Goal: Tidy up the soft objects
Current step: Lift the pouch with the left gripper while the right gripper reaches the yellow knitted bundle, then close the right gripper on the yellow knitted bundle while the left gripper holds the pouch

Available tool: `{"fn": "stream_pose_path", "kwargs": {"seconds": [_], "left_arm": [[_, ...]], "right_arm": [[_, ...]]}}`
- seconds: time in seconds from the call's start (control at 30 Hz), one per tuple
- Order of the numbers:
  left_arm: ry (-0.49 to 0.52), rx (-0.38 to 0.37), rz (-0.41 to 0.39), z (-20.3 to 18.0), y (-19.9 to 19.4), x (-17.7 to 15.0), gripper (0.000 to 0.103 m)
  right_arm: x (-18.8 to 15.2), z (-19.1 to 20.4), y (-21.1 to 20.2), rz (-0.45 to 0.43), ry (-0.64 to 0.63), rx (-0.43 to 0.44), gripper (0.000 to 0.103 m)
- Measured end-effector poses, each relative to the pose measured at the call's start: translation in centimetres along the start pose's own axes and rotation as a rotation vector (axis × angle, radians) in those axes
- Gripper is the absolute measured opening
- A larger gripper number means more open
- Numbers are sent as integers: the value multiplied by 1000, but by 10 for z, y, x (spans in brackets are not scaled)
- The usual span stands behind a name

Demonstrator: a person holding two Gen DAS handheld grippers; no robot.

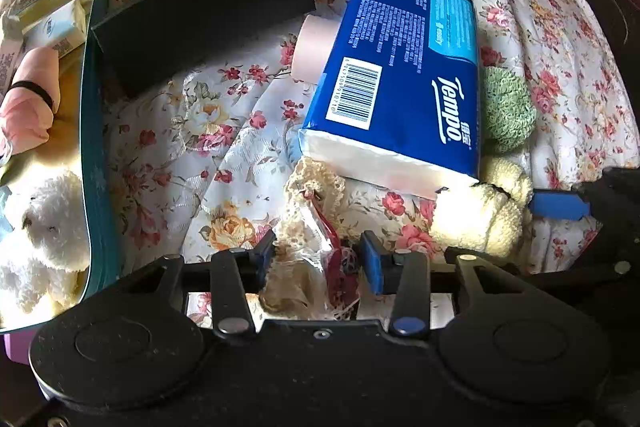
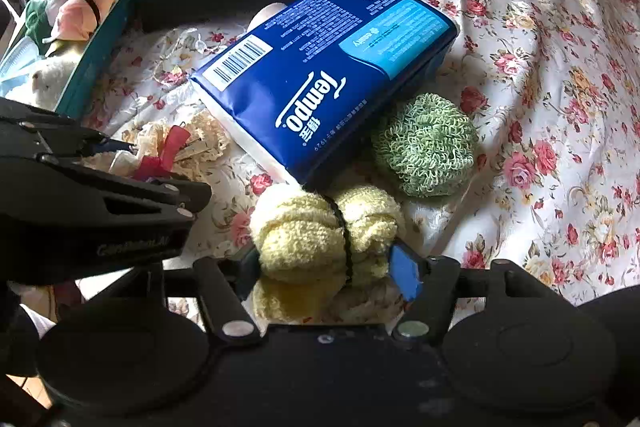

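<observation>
My left gripper (image 1: pixel 318 259) is shut on a cream lace bundle with a red ribbon in clear wrap (image 1: pixel 308 223), which also shows in the right wrist view (image 2: pixel 176 143). My right gripper (image 2: pixel 326 267) is shut on a yellow fluffy towel roll (image 2: pixel 316 231) bound by a black band; the roll also shows in the left wrist view (image 1: pixel 480 211). A blue Tempo tissue pack (image 2: pixel 320 67) lies on the floral cloth beside a green knitted ball (image 2: pixel 426 145). A teal box (image 1: pixel 94 147) at the left holds a white plush toy (image 1: pixel 44 223) and a pink roll (image 1: pixel 28 103).
The box's dark lid flap (image 1: pixel 204 15) stands open behind the tissue pack. A pale pink roll (image 1: pixel 314 47) lies partly under the pack. Floral cloth (image 2: pixel 540 67) stretches to the right and far side.
</observation>
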State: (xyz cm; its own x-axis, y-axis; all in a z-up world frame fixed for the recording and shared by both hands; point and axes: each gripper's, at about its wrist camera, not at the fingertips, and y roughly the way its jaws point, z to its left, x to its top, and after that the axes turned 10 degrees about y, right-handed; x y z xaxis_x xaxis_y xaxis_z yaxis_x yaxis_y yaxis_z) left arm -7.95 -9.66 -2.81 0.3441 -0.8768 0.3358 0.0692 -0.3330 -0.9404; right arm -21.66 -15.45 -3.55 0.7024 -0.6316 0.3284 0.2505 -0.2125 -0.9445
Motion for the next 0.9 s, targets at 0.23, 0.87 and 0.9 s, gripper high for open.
{"fn": "stream_pose_path", "kwargs": {"seconds": [0.23,0.87,0.9], "left_arm": [[-26,-44,-25,7,-12,-2,43],[-32,-59,-33,4,-22,-3,43],[-35,-58,-33,5,-22,-3,43]], "right_arm": [[-2,-7,-10,3,36,35,55],[0,-31,-25,18,115,114,63],[1,-28,-24,3,107,99,68]]}}
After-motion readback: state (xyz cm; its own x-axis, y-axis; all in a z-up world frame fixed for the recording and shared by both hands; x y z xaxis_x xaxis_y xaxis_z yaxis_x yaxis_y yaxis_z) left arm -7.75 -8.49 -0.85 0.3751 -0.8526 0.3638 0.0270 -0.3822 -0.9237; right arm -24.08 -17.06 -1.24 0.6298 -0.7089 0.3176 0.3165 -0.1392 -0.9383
